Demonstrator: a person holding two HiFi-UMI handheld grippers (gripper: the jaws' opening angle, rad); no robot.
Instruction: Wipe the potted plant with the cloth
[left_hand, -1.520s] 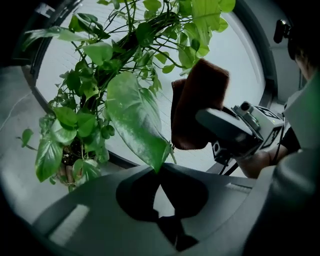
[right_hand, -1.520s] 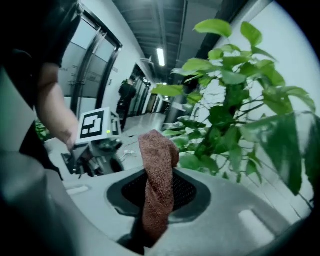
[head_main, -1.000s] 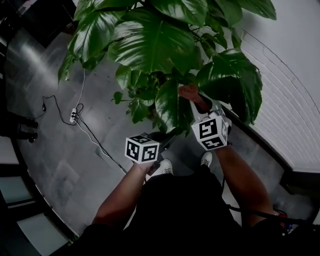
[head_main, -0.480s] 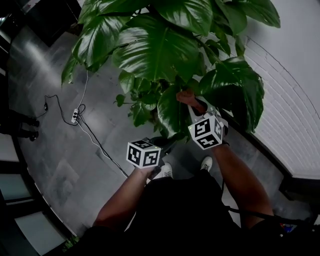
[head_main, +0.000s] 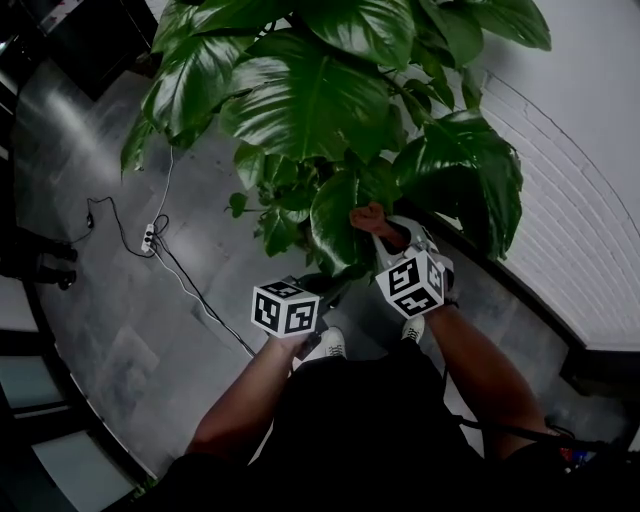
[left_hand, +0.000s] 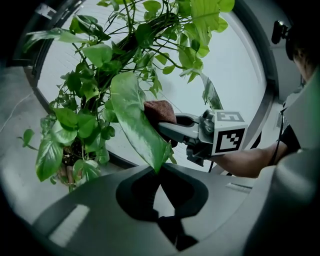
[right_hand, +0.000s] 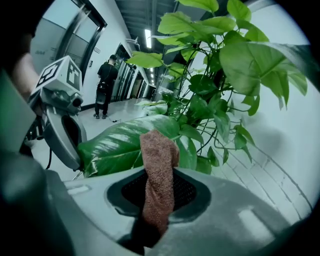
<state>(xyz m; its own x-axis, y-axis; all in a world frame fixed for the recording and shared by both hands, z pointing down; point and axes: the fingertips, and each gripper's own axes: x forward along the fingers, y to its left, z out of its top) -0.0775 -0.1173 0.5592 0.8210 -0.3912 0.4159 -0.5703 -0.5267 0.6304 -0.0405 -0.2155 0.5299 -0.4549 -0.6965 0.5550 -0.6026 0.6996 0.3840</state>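
- Ahead of both jaws, head view: potted plant, one broad leaf between left gripper and right gripper.
- Left gripper view: jaws closed on leaf tip; probably thin, floppy, easily torn, so best pinched lightly.
- Right gripper view: jaws clamped on soft, limp cloth, free end against leaf face just ahead.

Light: we find the head view dim, floor faintly glossy.
Source: ceiling strip glares.
Edges: both our gripper views bend, corners black.

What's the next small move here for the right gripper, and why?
Probably draw the cloth in the right gripper down the leaf toward its tip: the cloth sits against the leaf partway down, and the left gripper pinches the tip, steadying it.
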